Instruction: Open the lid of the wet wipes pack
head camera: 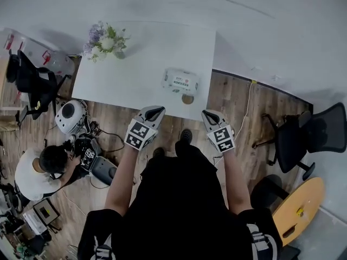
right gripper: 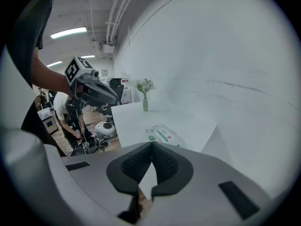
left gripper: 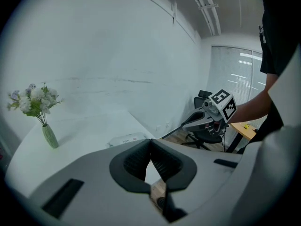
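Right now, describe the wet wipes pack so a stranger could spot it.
Find the white table by the wall. The wet wipes pack lies flat near its right front corner, opposite the vase of flowers. Unlike the upright vase, it is a white packet with green and red print.

Head view: overhead, looking steeply down at the white table (head camera: 141,58).
Left gripper view: low, near the table edge, facing the wall (left gripper: 117,41).
Right gripper view: likewise.
Shared: wet wipes pack (head camera: 180,81).

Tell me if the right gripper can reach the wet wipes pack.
Probably yes: the right gripper hovers by the table edge, and only bare tabletop shows between it and the wet wipes pack.
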`<state>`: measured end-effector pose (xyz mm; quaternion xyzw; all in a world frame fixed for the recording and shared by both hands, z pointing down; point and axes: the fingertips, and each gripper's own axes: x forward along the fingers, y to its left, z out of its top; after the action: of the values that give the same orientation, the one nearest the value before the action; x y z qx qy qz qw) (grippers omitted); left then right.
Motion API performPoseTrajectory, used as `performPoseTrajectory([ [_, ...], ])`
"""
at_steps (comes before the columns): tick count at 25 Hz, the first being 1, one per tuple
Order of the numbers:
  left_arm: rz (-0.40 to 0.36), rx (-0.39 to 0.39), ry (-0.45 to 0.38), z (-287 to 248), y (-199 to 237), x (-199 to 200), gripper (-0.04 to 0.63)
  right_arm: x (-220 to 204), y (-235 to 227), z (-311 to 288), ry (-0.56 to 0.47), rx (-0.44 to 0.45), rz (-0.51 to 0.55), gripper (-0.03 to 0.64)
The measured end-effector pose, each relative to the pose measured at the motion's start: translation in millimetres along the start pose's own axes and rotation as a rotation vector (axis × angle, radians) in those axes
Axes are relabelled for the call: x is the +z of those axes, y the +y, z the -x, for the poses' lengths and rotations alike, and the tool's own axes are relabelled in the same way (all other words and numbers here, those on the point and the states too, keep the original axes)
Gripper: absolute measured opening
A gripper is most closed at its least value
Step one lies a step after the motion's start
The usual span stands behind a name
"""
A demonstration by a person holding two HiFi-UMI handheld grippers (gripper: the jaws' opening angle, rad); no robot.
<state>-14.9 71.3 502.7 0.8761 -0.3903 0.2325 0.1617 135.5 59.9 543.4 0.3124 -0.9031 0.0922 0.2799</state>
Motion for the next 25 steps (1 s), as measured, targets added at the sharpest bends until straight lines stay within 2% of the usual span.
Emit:
performPoseTrajectory([
  [5,0.012,0.054,-0.003,-7.0,5.8,11.9,0.021,5.9,-10.6,-14.4,0.010,0.065,0.067,0.017],
  [11,-0.002,0.066,-0.012,-14.9,21.7,25.4,0.021,29.6,-20.1,-37.8,0.005,0.102,0.120,0.017],
  [19,-0.028,-0.008,-0.018,-49.2,54.5,26.6,0.021,32.2,-27.4,-68.0,0.026,0.050,0.102,0.017],
  [25,-0.064,-0.104,0.040,-81.2,71.6,7.9,0.021,17.6,-44.1,-94.9,0.049,-0.017,0.046,0.017],
])
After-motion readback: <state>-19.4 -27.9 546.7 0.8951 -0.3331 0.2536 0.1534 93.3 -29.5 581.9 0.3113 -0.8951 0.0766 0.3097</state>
